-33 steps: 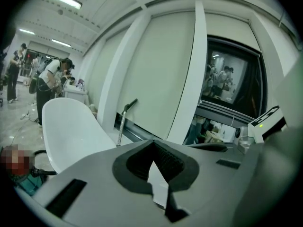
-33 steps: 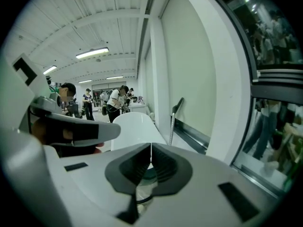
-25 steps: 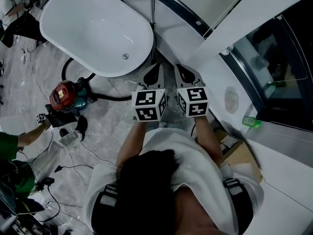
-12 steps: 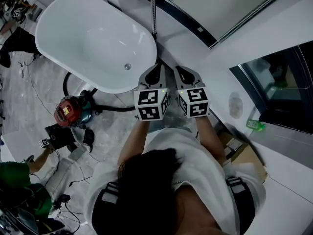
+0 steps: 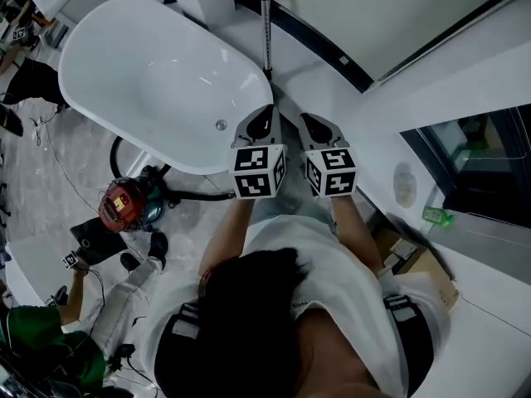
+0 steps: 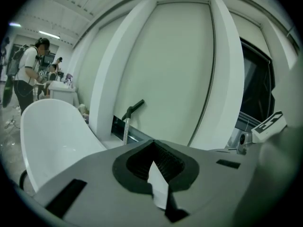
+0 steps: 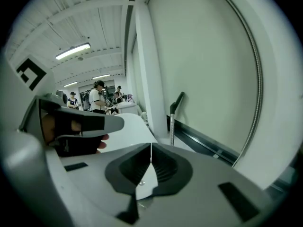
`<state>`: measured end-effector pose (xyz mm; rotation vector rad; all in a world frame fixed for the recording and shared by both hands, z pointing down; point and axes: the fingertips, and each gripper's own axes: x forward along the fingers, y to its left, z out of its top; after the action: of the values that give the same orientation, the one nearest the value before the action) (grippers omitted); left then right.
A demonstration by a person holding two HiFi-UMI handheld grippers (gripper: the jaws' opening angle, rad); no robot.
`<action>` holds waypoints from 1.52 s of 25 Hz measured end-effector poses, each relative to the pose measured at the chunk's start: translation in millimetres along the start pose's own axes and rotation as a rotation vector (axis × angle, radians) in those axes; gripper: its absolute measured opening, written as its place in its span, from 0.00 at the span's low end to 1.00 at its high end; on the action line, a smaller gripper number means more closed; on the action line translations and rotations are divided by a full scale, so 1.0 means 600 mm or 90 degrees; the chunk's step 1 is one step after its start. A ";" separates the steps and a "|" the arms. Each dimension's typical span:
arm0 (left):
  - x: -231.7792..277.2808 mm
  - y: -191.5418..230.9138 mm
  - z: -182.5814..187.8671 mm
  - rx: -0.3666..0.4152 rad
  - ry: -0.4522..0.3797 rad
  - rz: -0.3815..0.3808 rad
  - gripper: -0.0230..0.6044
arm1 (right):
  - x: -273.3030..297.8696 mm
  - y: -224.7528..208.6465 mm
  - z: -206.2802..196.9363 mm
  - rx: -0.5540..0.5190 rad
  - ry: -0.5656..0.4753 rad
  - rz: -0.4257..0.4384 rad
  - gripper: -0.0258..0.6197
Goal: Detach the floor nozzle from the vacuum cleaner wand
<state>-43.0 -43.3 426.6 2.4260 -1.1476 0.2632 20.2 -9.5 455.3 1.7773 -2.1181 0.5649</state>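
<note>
Left claw (image 5: pixel 267 111), right claw (image 5: pixel 305 119): both closed, empty. Wand (image 5: pixel 266 36) upright ahead; bathtub (image 5: pixel 166 73) alongside; red canister (image 5: pixel 124 204) on floor.

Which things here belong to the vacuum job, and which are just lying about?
Job: wand leaning at the wall; red canister vacuum; its black hose; left gripper and right gripper, both shut and empty. No floor nozzle in view.
Lying about: bathtub; cardboard box; small green object.
</note>
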 end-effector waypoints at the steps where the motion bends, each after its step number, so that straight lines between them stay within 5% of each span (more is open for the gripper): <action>1: 0.002 0.003 0.005 0.002 -0.003 -0.003 0.04 | 0.003 0.000 0.005 0.003 -0.003 -0.002 0.07; 20: 0.021 0.030 0.035 0.010 -0.033 0.020 0.04 | 0.023 -0.029 0.054 -0.001 -0.056 -0.010 0.07; 38: 0.223 0.095 0.098 0.002 -0.014 0.078 0.04 | 0.216 -0.152 0.138 -0.003 -0.036 0.040 0.07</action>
<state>-2.4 -194.1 439.0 2.3700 -1.3083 0.2763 87.9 -175.2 454.3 1.7501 -2.2176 0.5300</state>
